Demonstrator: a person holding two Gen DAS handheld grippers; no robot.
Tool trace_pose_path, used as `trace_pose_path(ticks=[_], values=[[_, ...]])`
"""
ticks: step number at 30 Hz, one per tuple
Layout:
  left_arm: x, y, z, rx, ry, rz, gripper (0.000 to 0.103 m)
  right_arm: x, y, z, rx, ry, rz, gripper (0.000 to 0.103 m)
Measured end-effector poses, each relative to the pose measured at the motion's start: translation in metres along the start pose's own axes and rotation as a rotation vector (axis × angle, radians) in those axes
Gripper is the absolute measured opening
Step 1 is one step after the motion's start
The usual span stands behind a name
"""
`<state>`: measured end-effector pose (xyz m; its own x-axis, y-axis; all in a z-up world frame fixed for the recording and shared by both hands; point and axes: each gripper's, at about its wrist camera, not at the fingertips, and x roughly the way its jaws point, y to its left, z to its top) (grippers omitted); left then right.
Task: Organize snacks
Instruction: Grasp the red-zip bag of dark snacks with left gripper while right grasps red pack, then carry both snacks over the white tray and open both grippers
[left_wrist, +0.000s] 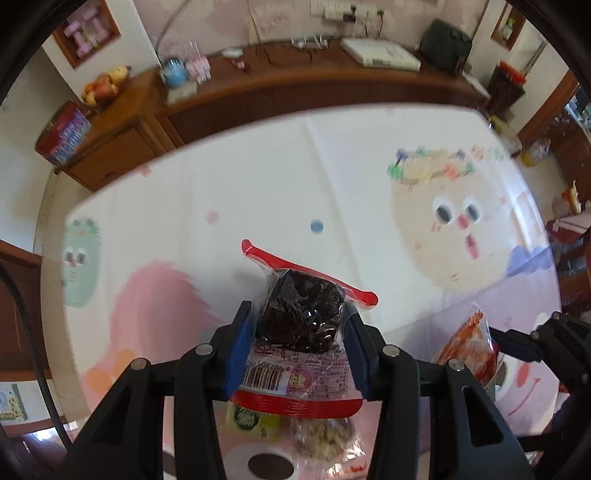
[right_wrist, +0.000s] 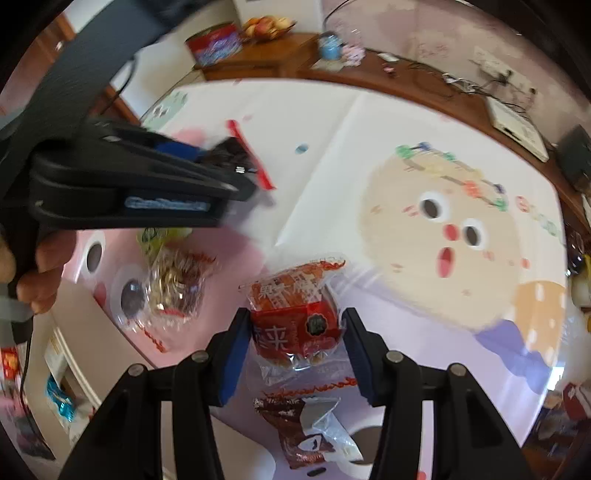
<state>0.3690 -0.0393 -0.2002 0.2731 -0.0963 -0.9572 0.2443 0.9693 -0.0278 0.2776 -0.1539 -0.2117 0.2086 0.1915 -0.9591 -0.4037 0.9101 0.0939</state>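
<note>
My left gripper (left_wrist: 298, 321) is shut on a clear packet of dark dried fruit with red edges (left_wrist: 301, 317) and holds it above the table. It also shows in the right wrist view (right_wrist: 236, 155) at the upper left. My right gripper (right_wrist: 293, 321) is shut on a red-orange snack packet (right_wrist: 295, 314), seen at the right edge of the left wrist view (left_wrist: 469, 343). A clear nut packet (right_wrist: 173, 288), a green packet (right_wrist: 159, 236) and a brown-and-silver packet (right_wrist: 310, 432) lie on the table below.
The table (left_wrist: 258, 184) has a white cartoon-print cover. A wooden sideboard (left_wrist: 295, 92) behind it carries a fruit bowl (left_wrist: 105, 86), a red tin (left_wrist: 62, 134), a blue cup and a white box.
</note>
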Motion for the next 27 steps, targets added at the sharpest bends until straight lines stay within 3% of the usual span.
trace_pose_path(ticks=[7,16,21,27], values=[[-0.100,0.004,-0.029,0.053,-0.119,0.052,0.045,-0.068,0.002,-0.008,0.097,-0.124,-0.006,0.050],[-0.207,0.016,-0.116,0.017,-0.211,0.071,0.045,-0.151,0.048,-0.037,0.129,-0.244,0.005,0.051],[-0.243,0.015,-0.166,0.006,-0.258,0.085,0.046,-0.180,0.081,-0.064,0.133,-0.260,0.002,0.051],[-0.259,0.015,-0.216,0.003,-0.272,0.105,0.046,-0.197,0.114,-0.100,0.154,-0.251,0.006,0.051]])
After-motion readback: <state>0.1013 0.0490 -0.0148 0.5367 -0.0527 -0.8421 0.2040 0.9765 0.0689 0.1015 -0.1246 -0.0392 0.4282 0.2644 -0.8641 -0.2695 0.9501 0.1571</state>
